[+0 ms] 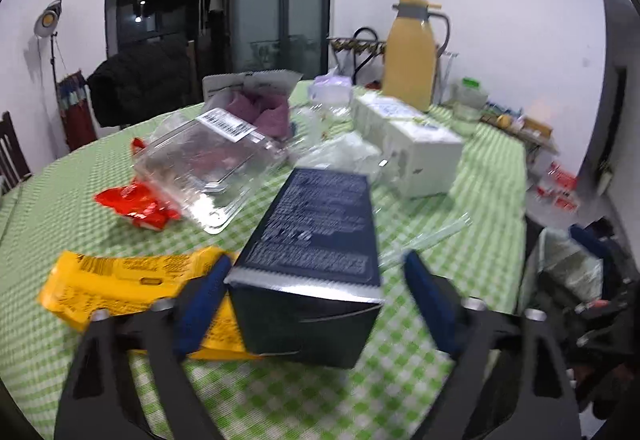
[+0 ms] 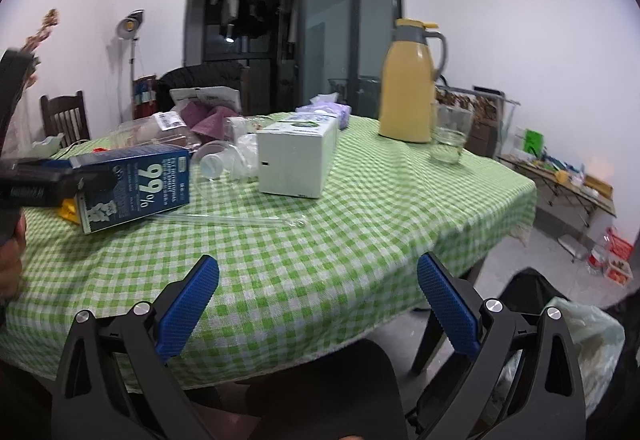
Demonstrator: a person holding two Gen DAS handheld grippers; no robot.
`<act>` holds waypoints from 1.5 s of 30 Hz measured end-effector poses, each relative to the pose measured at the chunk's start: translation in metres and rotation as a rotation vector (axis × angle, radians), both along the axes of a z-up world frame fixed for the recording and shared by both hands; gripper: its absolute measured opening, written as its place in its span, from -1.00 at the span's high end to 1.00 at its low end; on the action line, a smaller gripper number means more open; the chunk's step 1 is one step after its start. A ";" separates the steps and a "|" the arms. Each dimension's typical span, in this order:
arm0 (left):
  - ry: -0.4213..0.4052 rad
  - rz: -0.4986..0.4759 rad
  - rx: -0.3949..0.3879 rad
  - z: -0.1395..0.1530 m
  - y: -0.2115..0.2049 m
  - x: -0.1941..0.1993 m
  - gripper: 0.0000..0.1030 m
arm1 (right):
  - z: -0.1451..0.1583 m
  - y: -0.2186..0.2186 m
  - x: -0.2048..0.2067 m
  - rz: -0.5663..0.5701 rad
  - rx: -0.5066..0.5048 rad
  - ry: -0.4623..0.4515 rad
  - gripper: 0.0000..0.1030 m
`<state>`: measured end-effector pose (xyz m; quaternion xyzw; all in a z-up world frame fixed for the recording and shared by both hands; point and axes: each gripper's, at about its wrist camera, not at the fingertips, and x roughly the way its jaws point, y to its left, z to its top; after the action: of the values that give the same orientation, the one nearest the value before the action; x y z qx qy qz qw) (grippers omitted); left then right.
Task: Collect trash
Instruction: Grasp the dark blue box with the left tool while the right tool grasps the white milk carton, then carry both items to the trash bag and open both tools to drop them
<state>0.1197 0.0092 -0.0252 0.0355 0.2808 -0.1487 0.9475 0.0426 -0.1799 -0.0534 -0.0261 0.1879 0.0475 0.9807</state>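
A dark blue carton (image 1: 316, 224) lies on its side on the green checked table (image 1: 480, 208). My left gripper (image 1: 316, 260) is open around the carton's near end; the left pad is at its edge and the right pad stands apart from it. The right wrist view shows the same carton (image 2: 132, 184) at the left, printed with "99%". My right gripper (image 2: 318, 262) is open and empty over the table's near edge. A yellow wrapper (image 1: 120, 280), a red wrapper (image 1: 136, 204) and a clear plastic clamshell (image 1: 208, 164) lie to the left of the carton.
A white box (image 2: 296, 156), a yellow thermos jug (image 2: 408, 84) and a glass jar (image 2: 450, 140) stand further back. A clear thin tube (image 2: 240, 220) lies beside the carton. A pale plastic bag (image 2: 592, 336) hangs open off the table's right side.
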 end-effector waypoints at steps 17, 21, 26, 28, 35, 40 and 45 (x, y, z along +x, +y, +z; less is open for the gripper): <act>-0.132 0.055 -0.204 0.054 0.021 0.000 -0.13 | 0.049 0.002 0.078 0.016 -0.020 0.005 -0.85; -0.189 0.077 -0.238 0.073 0.030 0.005 -0.13 | 0.048 0.013 0.134 0.009 0.043 0.125 -0.85; -0.216 0.122 -0.278 0.086 0.046 0.011 -0.13 | 0.034 0.029 0.172 -0.010 0.046 0.222 -0.85; -0.219 0.132 -0.287 0.088 0.049 0.011 -0.13 | 0.026 0.028 0.186 -0.042 0.044 0.266 -0.85; -0.242 0.149 -0.226 0.088 0.041 0.009 -0.13 | 0.022 0.009 0.201 -0.040 0.143 0.325 -0.42; -0.249 0.171 -0.198 0.094 0.039 0.006 -0.13 | 0.048 -0.013 0.177 -0.039 0.173 0.223 -0.38; -0.247 0.193 -0.204 0.107 0.032 0.008 -0.13 | 0.074 -0.043 0.156 -0.023 0.214 0.162 -0.36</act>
<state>0.1277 0.0408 0.0815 -0.0701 0.1480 -0.0796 0.9833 0.1987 -0.2226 0.0206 0.0850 0.2605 0.0579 0.9600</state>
